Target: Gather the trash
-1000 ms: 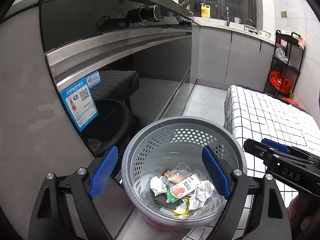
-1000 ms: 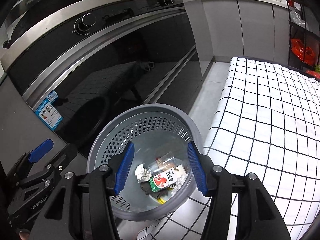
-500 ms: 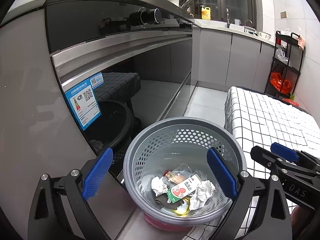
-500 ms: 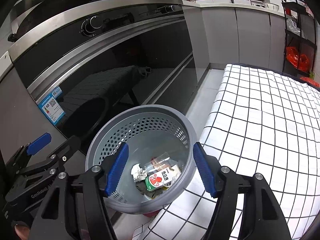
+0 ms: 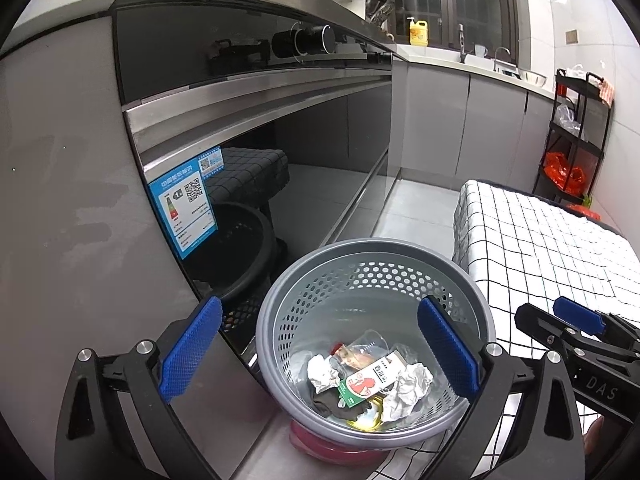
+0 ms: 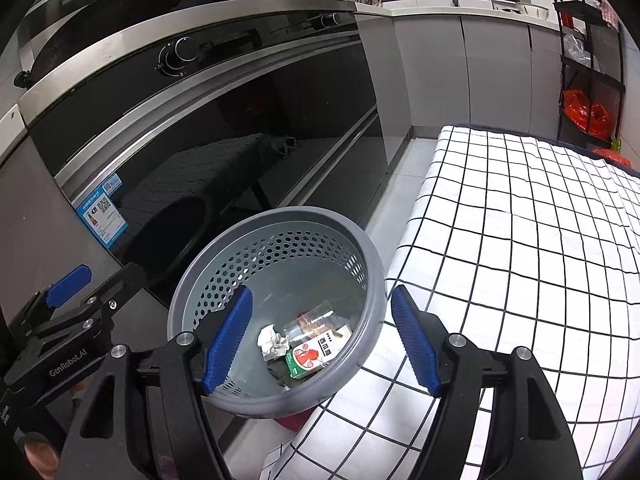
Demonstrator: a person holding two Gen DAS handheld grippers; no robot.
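Left gripper (image 5: pixel 318 354): jaws wide apart, just been opening, holds nothing, above the basket.
Right gripper (image 6: pixel 320 338): jaws partly apart, just been opening, empty, also over the basket.
Checked surface (image 6: pixel 520 220): white cloth with black grid, beside the basket.
Grey basket (image 5: pixel 280 320): perforated, between oven front and surface.
Trash inside: green-red carton (image 5: pixel 368 382), crumpled paper (image 5: pixel 406 390), clear cup (image 5: pixel 366 344).
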